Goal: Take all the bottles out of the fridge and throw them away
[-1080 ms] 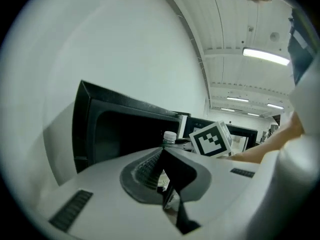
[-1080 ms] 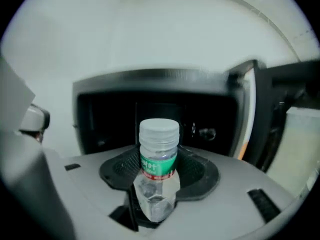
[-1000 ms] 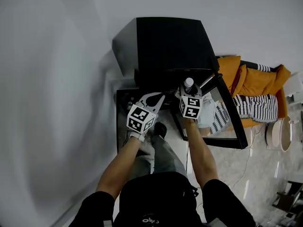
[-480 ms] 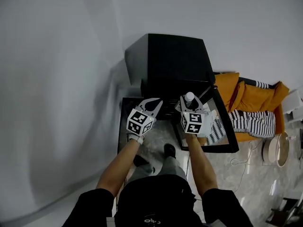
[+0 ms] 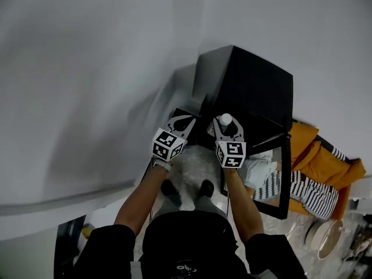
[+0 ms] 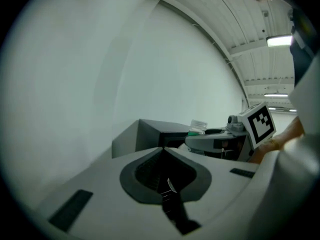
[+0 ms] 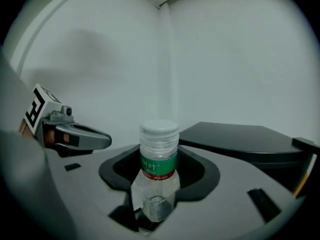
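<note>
Head view: the right gripper (image 5: 226, 125) holds a small clear bottle (image 5: 225, 119), and the white cap shows between the jaw tips. The black fridge (image 5: 250, 80) stands just past it toward 1 o'clock. Its door (image 5: 285, 176) hangs open toward 4 o'clock. The left gripper (image 5: 185, 121) is at 9 o'clock from the bottle, near it but not touching. Left gripper view: these jaws are pressed together with nothing in them, and the bottle shows off at 2 o'clock in the other gripper. Right gripper view: the jaws squeeze the bottle low on its body. The bottle stands straight up, its long way running from 6 to 12 o'clock, with the green label and cap above the jaws. So the right hand has the bottle, outside the fridge. I think it must now be carried off and thrown away, but no view shows me where.
</note>
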A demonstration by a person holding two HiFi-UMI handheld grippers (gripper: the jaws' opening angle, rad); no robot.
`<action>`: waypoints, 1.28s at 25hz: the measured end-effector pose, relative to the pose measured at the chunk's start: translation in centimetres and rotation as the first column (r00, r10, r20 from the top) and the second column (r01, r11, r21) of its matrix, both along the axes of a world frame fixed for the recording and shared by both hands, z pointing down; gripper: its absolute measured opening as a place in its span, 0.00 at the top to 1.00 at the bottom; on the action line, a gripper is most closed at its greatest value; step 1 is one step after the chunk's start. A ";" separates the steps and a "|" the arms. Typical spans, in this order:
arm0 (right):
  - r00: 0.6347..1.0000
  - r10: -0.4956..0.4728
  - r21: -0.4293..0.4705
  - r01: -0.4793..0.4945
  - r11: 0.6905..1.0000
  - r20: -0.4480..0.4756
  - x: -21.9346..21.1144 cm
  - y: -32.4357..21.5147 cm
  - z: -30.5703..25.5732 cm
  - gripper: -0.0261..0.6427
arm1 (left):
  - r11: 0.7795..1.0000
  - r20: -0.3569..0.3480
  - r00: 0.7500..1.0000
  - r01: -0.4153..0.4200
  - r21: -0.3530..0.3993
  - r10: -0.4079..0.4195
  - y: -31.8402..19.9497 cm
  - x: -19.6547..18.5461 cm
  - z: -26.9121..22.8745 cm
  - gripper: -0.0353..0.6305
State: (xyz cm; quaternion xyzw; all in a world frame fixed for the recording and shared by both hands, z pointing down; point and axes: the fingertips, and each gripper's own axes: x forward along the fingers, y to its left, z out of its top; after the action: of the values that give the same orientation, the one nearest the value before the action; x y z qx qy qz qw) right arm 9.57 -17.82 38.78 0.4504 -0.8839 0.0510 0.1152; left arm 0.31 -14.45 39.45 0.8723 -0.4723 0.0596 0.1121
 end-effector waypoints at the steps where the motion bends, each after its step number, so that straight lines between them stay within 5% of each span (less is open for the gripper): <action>1: 0.999 -0.042 0.005 0.042 0.999 0.004 -1.4 0.1 -0.3 0.65 | 0.999 0.004 0.999 0.036 -0.003 -0.036 0.3 -1.2 0.0 0.94; 7: 0.979 -0.206 0.019 0.206 0.978 0.010 -7.1 1.1 -1.0 0.65 | 0.981 0.020 0.981 0.195 -0.011 -0.195 2.8 -6.6 0.1 0.94; 14: 0.958 -0.287 -0.018 0.286 0.958 -0.003 -9.3 2.1 1.1 0.65 | 0.960 0.013 0.961 0.277 -0.029 -0.277 5.0 -8.8 1.5 0.94; 32: 0.941 -0.338 -0.172 0.329 0.929 -0.029 -12.6 0.1 17.1 0.65 | 0.945 -0.010 0.958 0.281 -0.167 -0.286 6.0 -9.8 14.4 0.94</action>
State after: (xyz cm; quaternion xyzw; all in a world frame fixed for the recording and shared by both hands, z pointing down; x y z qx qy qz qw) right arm -3.00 -17.70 55.92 0.2838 -0.9365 0.0906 0.1847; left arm -9.47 -8.41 53.82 0.7839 -0.5843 0.0667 0.1989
